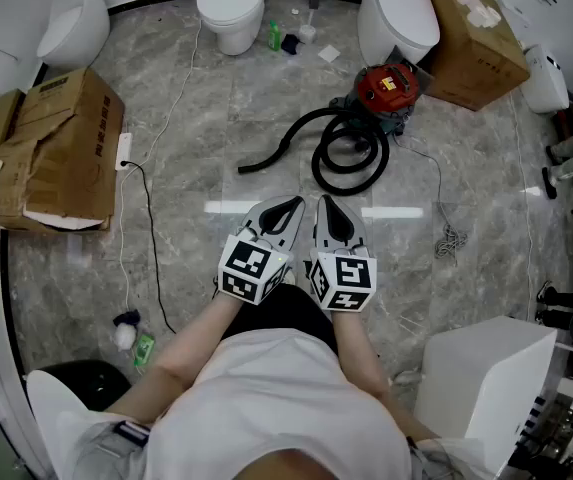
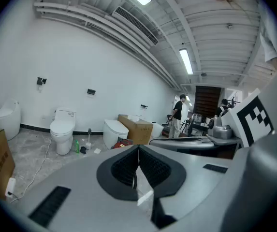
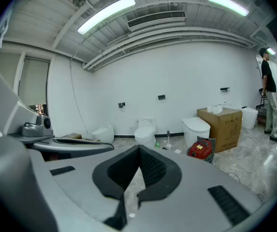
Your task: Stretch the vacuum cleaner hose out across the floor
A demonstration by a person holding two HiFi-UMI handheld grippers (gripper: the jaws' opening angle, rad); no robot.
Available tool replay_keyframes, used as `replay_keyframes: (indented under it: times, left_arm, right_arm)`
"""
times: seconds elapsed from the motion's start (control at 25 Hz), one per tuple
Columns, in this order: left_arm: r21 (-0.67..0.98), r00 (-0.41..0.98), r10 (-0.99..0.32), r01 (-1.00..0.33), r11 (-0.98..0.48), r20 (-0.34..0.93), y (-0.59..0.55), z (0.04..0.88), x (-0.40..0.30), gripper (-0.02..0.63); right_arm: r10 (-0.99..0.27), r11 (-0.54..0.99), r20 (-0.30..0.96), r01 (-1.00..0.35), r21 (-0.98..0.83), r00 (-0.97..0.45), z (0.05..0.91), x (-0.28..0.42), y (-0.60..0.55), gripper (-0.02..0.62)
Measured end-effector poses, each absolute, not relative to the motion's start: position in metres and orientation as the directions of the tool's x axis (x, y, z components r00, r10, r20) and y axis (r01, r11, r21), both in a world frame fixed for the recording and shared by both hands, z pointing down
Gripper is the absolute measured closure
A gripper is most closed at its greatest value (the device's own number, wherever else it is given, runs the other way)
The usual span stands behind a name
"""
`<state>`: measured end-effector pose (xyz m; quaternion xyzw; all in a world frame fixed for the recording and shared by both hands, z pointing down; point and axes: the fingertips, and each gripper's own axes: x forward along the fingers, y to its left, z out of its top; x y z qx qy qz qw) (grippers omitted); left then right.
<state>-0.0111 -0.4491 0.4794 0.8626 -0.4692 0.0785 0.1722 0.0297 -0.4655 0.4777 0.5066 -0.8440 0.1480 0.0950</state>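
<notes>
Grey marble floor (image 1: 216, 168), red vacuum cleaner (image 1: 386, 86) with its black hose (image 1: 351, 160) coiled in front, probably attached; left gripper (image 1: 288, 208) and right gripper (image 1: 332, 211) jaws together, empty

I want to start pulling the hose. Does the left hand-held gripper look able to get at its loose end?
Probably yes: only bare floor lies between the left hand-held gripper and the hose end, with nothing blocking. Its jaws are shut and empty, so they must open first.
</notes>
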Motion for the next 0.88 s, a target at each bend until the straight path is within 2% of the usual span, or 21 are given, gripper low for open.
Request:
replay_keyframes:
  times: [0.32, 0.52, 0.88]
  left_arm:
    - [0.231, 0.550, -0.777, -0.835, -0.500, 0.307, -0.437, 0.488, -0.006, 0.598]
    - [0.243, 0.544, -0.782, -0.838, -0.488, 0.306, -0.431, 0.494, -0.001, 0.598]
    - [0.249, 0.505, -0.806, -0.860, -0.444, 0.307, -0.430, 0.492, -0.007, 0.598]
  right_arm:
    - [-0.822, 0.457, 0.303, -0.876, -0.154, -0.482, 0.480, 0.029, -0.458, 0.581]
    - [-0.815, 0.443, 0.294, -0.863, -0.240, -0.500, 0.486, 0.039, -0.452, 0.580]
    - [-0.806, 0.435, 0.316, -0.863, -0.257, -0.500, 0.490, 0.045, -0.457, 0.580]
